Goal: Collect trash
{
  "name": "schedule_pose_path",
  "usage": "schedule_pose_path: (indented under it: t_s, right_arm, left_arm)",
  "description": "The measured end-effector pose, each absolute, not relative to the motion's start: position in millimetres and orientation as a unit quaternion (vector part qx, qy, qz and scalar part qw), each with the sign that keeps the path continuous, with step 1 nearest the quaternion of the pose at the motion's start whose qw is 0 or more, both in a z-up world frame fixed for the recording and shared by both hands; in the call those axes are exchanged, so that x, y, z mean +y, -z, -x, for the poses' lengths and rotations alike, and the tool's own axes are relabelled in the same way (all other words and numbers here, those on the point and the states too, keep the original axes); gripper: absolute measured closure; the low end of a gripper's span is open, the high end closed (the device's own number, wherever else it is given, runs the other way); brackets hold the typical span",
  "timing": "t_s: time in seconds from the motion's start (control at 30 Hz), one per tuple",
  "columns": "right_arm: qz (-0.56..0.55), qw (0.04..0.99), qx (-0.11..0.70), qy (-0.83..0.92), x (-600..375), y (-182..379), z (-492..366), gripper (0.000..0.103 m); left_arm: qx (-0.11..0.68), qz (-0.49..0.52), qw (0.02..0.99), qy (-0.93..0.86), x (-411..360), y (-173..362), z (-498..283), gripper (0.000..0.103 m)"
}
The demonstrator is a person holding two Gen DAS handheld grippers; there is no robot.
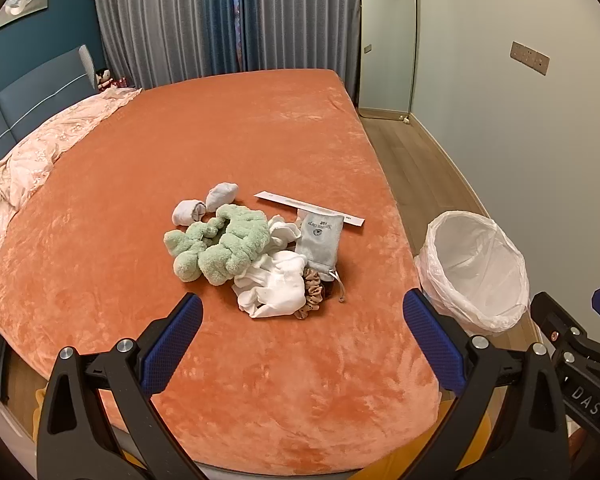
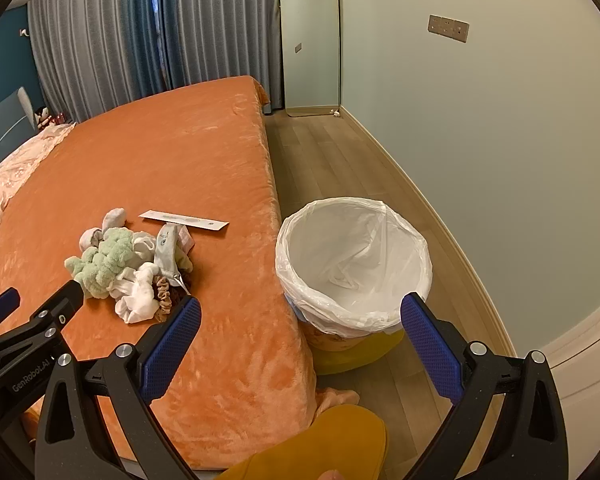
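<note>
A pile lies on the orange bed [image 1: 220,140]: a green fluffy headband [image 1: 220,246], white socks [image 1: 272,290], two balled grey socks [image 1: 206,202], a brown scrunchie [image 1: 314,292], a grey drawstring pouch [image 1: 320,240] and a long white paper strip [image 1: 312,208]. A bin with a white liner [image 1: 476,268] stands on the floor by the bed's right edge. My left gripper [image 1: 302,336] is open and empty, short of the pile. My right gripper [image 2: 300,340] is open and empty, near the bin [image 2: 352,264]. The pile also shows in the right wrist view [image 2: 128,268].
A pink quilt [image 1: 40,160] lies along the bed's left side by the blue headboard [image 1: 24,96]. A mirror [image 2: 310,40] leans on the far wall beside grey curtains [image 1: 220,16]. Wood floor [image 2: 340,152] runs between bed and wall. A yellow slipper [image 2: 320,444] lies below.
</note>
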State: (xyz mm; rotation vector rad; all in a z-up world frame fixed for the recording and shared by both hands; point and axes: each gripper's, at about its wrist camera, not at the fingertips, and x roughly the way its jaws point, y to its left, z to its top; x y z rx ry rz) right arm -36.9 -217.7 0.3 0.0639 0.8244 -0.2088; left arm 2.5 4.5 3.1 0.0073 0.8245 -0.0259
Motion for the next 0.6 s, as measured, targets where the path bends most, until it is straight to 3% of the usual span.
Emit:
schedule_pose_path:
  t_s: [0.6]
  right_arm:
    - [-0.027,0.91,0.398,0.11,-219.0,2.0,36.9,0.007]
  left_arm:
    - [0.404,0.0,0.915,0.011,5.7,0.0,-1.5,0.007]
